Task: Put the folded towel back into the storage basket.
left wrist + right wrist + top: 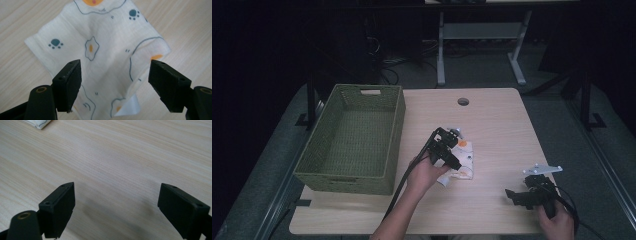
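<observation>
Cloth point(105, 60), one piece only, is seen lying flat on the wooden tabletop point(497, 125), just right of a green woven basket point(354, 140). It is white, printed with fried eggs and dark paw marks. In the high view the cloth point(460, 160) is a small, roughly rectangular patch whose long axis runs from its near edge away toward the far edge of the tabletop, tilted slightly right. In the left gripper view it is seen as a diamond, one corner pointing toward the camera and a folded-under flap showing at that near corner.

Two tools are counted. The left tool point(447, 150) is held directly over the cloth, between the basket and the tabletop's middle; in its own view the left tool point(113, 80) has its two black jaws set wide apart, one on each side of the cloth's near corner, with nothing gripped. The right tool point(524, 195) is held well to the right of the cloth, near the tabletop's front edge; in its own view the right tool point(116, 205) also has its jaws spread apart over bare wood, with a corner of the cloth point(37, 123) far off.

One basket is counted, and one round hole point(463, 101) is seen in the tabletop beyond the cloth.
</observation>
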`<state>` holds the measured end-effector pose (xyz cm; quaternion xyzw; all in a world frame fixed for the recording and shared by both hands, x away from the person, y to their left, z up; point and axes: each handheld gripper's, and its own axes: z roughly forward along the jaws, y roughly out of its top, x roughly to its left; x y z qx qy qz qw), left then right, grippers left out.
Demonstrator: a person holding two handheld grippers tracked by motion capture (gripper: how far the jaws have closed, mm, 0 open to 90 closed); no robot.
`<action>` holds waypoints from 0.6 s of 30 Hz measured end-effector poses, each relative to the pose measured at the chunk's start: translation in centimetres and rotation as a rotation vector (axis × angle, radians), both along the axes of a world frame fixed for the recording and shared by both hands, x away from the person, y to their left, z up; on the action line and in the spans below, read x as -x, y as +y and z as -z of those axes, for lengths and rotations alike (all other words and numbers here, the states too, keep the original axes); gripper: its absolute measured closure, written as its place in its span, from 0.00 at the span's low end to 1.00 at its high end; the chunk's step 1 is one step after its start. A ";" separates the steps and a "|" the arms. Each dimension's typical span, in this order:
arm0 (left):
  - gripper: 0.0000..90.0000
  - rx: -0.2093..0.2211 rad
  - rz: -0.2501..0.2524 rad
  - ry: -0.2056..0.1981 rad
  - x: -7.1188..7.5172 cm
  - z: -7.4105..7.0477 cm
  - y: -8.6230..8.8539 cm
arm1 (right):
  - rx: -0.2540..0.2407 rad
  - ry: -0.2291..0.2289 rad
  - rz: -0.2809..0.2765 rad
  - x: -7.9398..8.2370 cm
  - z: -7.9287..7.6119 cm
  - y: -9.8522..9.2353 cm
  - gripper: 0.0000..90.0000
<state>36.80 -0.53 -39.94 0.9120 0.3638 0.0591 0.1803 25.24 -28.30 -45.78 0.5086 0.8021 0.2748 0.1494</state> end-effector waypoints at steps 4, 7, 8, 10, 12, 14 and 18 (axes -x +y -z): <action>0.30 -0.014 -0.005 0.009 -0.8 0.3 -0.5 | -0.002 -0.002 -0.003 0.0 0.0 -0.1 0.16; 0.30 -0.015 -0.008 0.011 -1.2 0.6 -0.8 | -0.003 -0.002 -0.002 0.0 0.0 -0.1 0.16; 0.30 -0.015 -0.012 0.012 -1.4 0.7 -1.0 | -0.004 -0.003 -0.003 0.0 0.0 -0.2 0.16; 0.30 -0.023 -0.011 0.012 -1.8 1.1 -1.3 | -0.003 -0.002 -0.003 0.0 0.0 -0.2 0.16; 0.33 -0.022 -0.013 0.016 -2.1 1.3 -1.4 | -0.005 -0.003 0.001 0.0 0.0 -0.3 0.16; 0.33 -0.028 -0.010 0.022 -2.2 1.5 -1.4 | -0.006 -0.004 0.000 0.0 0.0 -0.3 0.16; 0.33 -0.040 -0.025 0.036 -2.8 2.3 -1.6 | -0.007 -0.003 -0.001 0.0 0.0 -0.4 0.16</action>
